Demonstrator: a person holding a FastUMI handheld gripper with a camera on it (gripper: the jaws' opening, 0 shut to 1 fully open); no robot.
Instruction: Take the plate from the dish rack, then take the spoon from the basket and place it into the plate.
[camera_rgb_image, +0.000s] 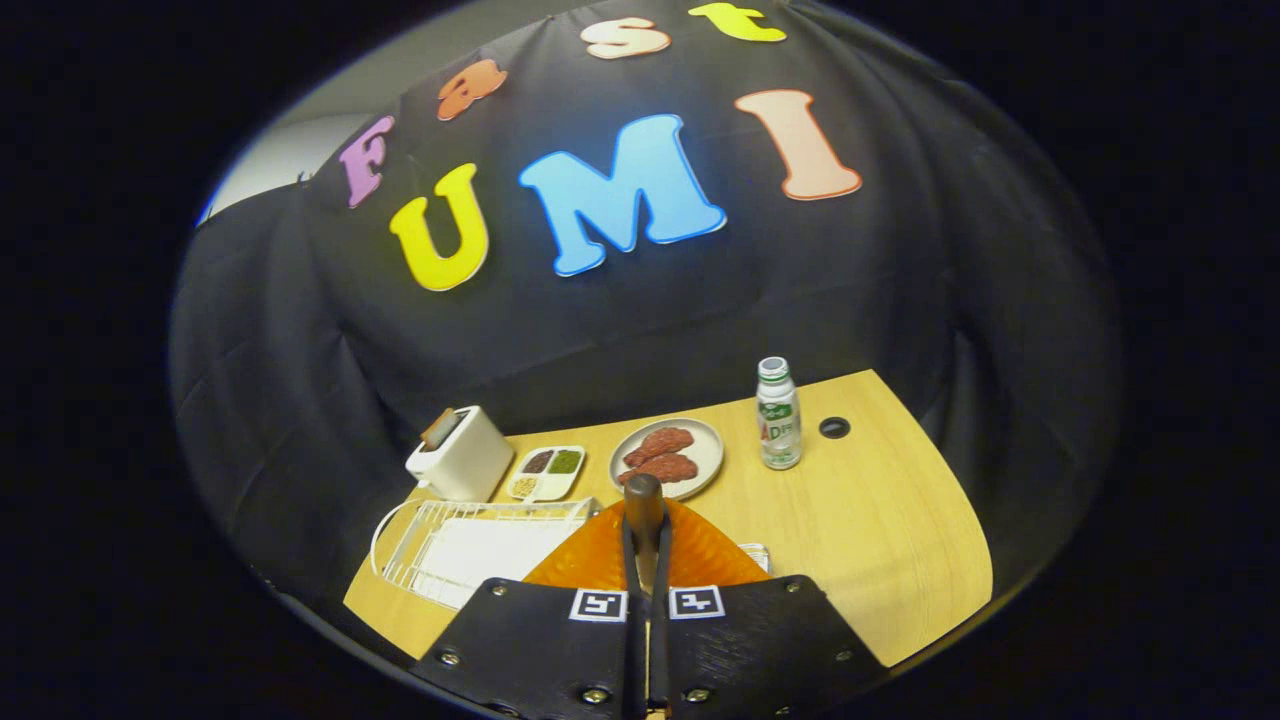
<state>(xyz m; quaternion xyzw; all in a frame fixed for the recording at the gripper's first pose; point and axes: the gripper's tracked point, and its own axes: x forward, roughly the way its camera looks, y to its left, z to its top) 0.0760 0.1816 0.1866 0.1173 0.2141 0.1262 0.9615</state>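
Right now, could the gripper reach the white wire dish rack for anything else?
Probably not: the gripper is shut on the ribbed orange plate, which it holds above the table. The white wire dish rack lies just beside it, unobstructed, but the fingers are occupied.

Ribbed orange plate (690, 555), white wire dish rack (455, 540)

Even overhead light brightens the wooden table (880, 520); the wall stays dim, and fisheye bending grows toward three and nine o'clock.

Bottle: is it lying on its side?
No. The bottle stands upright on the table, beside the plate of meat.
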